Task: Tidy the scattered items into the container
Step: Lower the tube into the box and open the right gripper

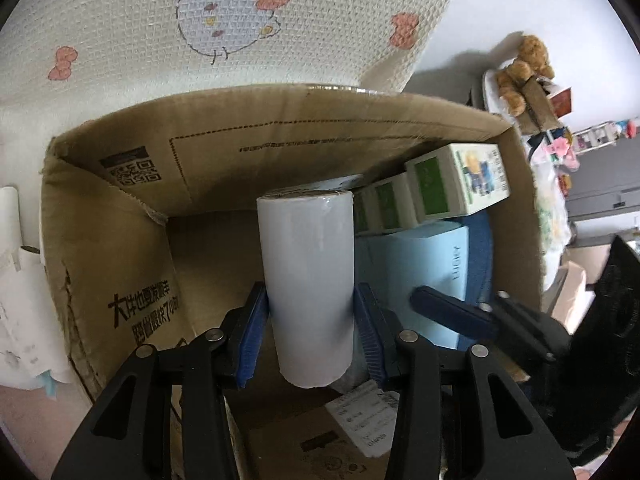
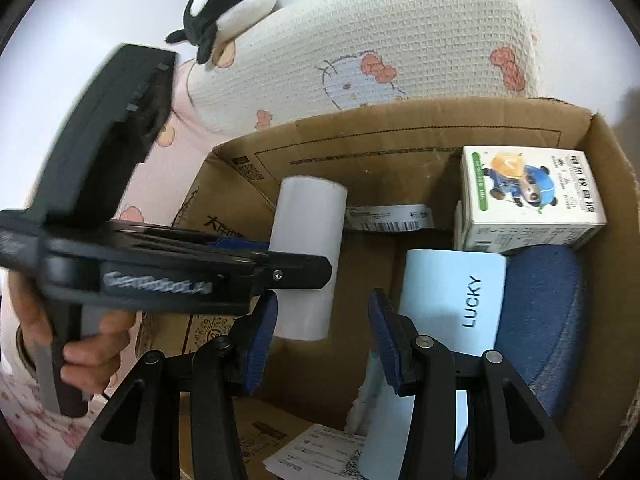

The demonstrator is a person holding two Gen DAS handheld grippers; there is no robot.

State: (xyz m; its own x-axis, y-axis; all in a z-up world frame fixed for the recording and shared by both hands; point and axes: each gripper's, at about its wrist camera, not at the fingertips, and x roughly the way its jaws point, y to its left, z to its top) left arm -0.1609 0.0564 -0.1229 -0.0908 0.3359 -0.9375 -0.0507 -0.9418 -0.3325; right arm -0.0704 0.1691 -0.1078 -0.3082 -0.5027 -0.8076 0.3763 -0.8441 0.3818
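Note:
My left gripper (image 1: 310, 298) is shut on a white paper roll (image 1: 308, 280), holding it upright inside the open cardboard box (image 1: 320, 94). In the right wrist view the same roll (image 2: 310, 220) hangs over the box floor, clamped by the left gripper's fingers (image 2: 300, 268), with a hand (image 2: 92, 356) on the handle. My right gripper (image 2: 323, 314) stands open over the box's near side with nothing between its pads. The box (image 2: 400, 110) holds green-and-white cartons (image 2: 528, 200), a light blue "LUCKY" box (image 2: 452, 300) and a dark blue fabric item (image 2: 540, 320).
A waffle-knit cushion with a cat print (image 1: 200, 40) leans behind the box, and an orca plush (image 2: 224, 4) lies on top of it. A teddy bear (image 1: 524, 68) and clutter sit at the far right. White papers (image 1: 16, 300) lie left of the box.

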